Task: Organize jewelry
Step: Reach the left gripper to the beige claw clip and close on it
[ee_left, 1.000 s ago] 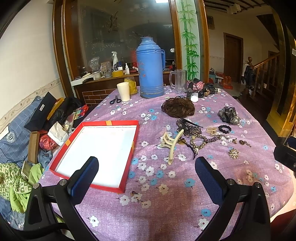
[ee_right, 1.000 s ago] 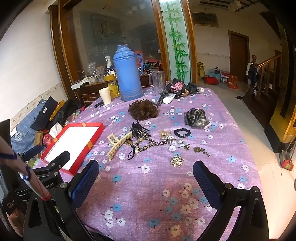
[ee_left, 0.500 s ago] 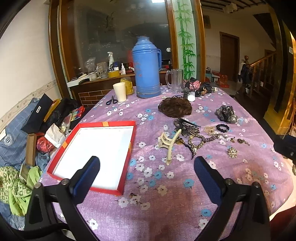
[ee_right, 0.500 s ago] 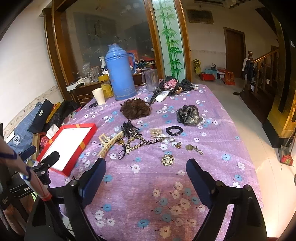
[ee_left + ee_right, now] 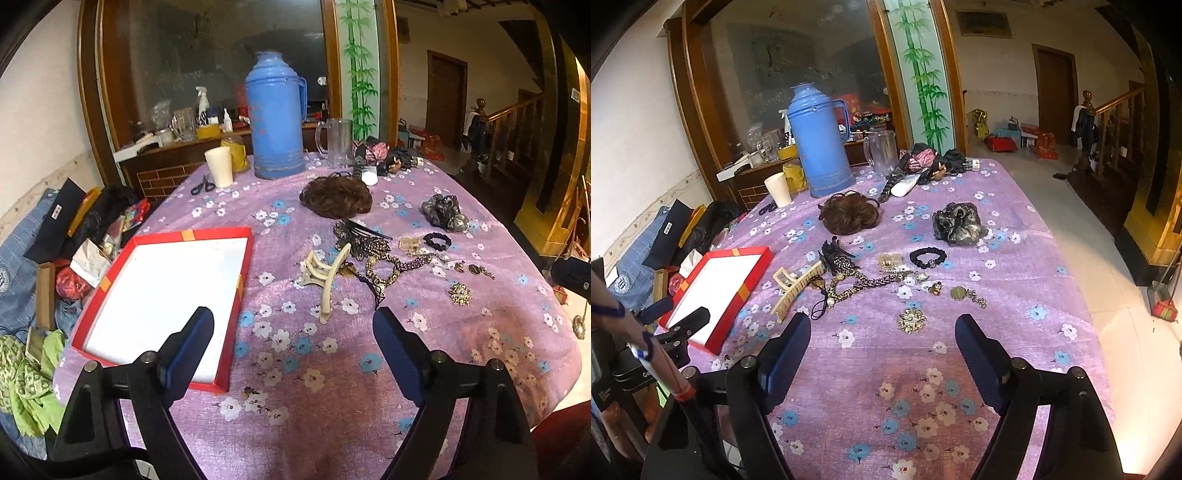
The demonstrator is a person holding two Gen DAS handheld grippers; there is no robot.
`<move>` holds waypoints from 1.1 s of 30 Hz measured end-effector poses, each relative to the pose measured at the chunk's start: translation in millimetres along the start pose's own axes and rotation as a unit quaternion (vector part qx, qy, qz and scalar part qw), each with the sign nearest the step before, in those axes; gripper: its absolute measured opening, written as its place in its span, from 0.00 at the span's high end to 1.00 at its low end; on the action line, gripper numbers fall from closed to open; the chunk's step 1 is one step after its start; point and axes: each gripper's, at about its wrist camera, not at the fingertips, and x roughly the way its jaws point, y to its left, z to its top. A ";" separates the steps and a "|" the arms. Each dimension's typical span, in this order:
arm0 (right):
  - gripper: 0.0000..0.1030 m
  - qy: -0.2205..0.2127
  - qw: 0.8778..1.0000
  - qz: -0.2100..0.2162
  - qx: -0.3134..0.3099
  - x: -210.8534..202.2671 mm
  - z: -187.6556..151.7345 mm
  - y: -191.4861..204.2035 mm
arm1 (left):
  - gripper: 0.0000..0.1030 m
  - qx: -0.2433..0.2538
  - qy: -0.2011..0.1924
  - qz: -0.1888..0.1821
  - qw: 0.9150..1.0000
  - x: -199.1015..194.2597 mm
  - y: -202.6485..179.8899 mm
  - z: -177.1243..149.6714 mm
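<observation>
Jewelry pile (image 5: 886,273) is all loose on the purple floral desk (image 5: 923,387), nothing yet in the empty red-rimmed white tray (image 5: 166,288). Left hand-held gripper (image 5: 291,332) and right hand-held gripper (image 5: 882,332) are closing on nothing, so sorting hasn't started.

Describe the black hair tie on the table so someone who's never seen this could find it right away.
Start at the tall blue thermos at the table's far end, then come forward past the brown hairpiece to the jewelry scattered mid-table. The black hair tie lies at that cluster's far right edge, just in front of the grey scrunchie. It is the only small, plain black ring there.
</observation>
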 end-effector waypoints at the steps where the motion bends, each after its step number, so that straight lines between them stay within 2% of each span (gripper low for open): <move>1: 0.20 0.002 1.000 0.001 0.000 2.1 0.6 -0.9 | 0.15 -0.001 0.004 -0.002 1.000 3.4 -0.1 0.8; 7: 0.22 0.014 1.000 0.003 0.004 15.8 5.8 -7.8 | 0.21 0.005 0.024 -0.018 1.000 25.6 0.2 8.7; 9: 0.24 0.019 1.000 0.006 0.007 20.7 7.3 -10.5 | 0.27 0.004 0.032 -0.030 0.999 34.2 -0.6 12.1; 12: 0.25 0.023 1.000 0.005 0.009 25.1 9.3 -15.2 | 0.29 0.006 0.049 -0.044 0.998 49.7 -5.3 17.2; 18: 0.26 0.032 0.999 0.001 0.020 36.9 16.4 -29.3 | 0.31 0.021 0.063 -0.046 0.997 70.6 -15.6 21.7; 23: 0.29 0.047 0.999 -0.004 0.023 55.3 19.4 -39.1 | 0.36 0.015 0.084 -0.055 0.995 90.3 -16.4 20.9; 29: 0.37 0.069 0.997 -0.001 0.025 80.8 20.5 -43.9 | 0.36 0.013 0.106 -0.060 0.992 111.3 -12.1 18.9; 33: 0.43 0.077 0.997 0.001 0.027 97.1 23.1 -46.6 | 0.43 0.013 0.120 -0.061 0.991 125.2 -9.8 20.4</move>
